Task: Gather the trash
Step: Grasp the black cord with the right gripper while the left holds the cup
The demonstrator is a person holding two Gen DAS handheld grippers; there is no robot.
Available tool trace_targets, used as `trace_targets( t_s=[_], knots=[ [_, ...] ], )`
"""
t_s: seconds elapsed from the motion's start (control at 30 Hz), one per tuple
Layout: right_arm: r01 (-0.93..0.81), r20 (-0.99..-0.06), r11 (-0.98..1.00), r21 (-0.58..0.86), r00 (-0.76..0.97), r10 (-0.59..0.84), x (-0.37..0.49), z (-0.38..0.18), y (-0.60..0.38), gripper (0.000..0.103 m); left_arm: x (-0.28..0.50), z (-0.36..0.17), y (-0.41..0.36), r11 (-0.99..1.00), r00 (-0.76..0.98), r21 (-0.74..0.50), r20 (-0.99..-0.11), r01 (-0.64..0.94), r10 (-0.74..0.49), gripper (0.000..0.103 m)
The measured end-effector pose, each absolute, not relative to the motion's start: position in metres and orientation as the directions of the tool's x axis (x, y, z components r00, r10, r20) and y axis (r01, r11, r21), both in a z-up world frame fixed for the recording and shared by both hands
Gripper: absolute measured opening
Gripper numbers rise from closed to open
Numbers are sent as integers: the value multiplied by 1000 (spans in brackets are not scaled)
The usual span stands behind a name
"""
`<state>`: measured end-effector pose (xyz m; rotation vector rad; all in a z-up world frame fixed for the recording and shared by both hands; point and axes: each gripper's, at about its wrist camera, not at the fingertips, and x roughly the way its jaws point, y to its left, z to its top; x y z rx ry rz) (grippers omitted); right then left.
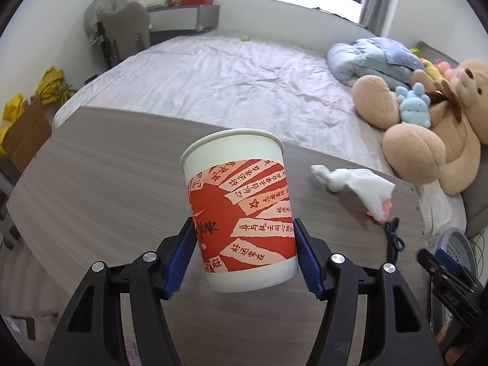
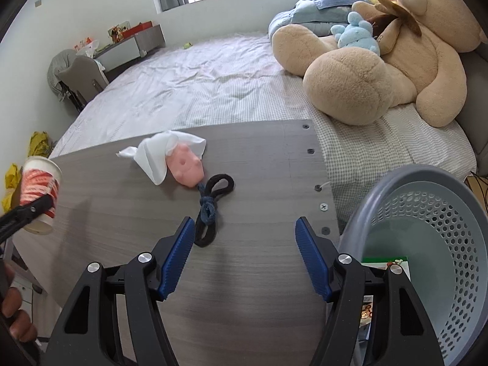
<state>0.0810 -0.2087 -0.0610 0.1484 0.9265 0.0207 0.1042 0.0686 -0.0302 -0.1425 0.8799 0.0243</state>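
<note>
The left claw (image 1: 244,259) is clamped on a paper cup (image 1: 241,210), its blue pads pressing the cup's lower sides. The cup is white with a red and pink printed band, upright with a slight tilt, and it hangs clear above the grey wood-grain bench (image 1: 100,189); in the right wrist view the same cup (image 2: 41,193) shows at the far left with a gap of shadow beneath it.

The right claw (image 2: 245,256) stands with its jaws apart and nothing between them, above the bench (image 2: 253,164) near its right edge. Just ahead of its left finger lies a knotted dark cord (image 2: 210,207), looped like a figure eight. The cord's far end touches a small pink toy (image 2: 186,166), and a crumpled white tissue (image 2: 158,155) lies draped partly over that toy, toward the bench's far edge. From the left wrist view the tissue (image 1: 357,183) sits near the bench's right far corner.

Off the bench's right edge stands a grey perforated plastic basket (image 2: 439,213), with a piece of green and white packaging (image 2: 387,263) showing inside it behind the right claw's finger.

Beyond the bench's far edge is a bed (image 2: 195,91) with a pale checked sheet, and a large tan teddy bear (image 2: 381,61) lies on it with a small blue plush (image 2: 357,32) on its lap.
</note>
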Motion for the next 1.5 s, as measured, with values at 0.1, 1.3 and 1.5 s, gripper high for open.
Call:
trace_targets(
  t_s=[0.1, 1.3, 1.5],
  knots=[
    [32, -801, 991, 130, 593, 86, 90, -66, -200, 65, 100, -24, 56, 995, 653, -93, -755, -20, -57, 61],
    [36, -787, 989, 147, 610, 94, 71, -52, -206, 12, 76, -15, -7, 977, 658, -40, -733, 209, -171, 61],
    [109, -759, 983, 148, 649, 42, 35, -33, -246, 12, 69, -7, -47, 955, 658, -30, -719, 295, -226, 61]
  ],
)
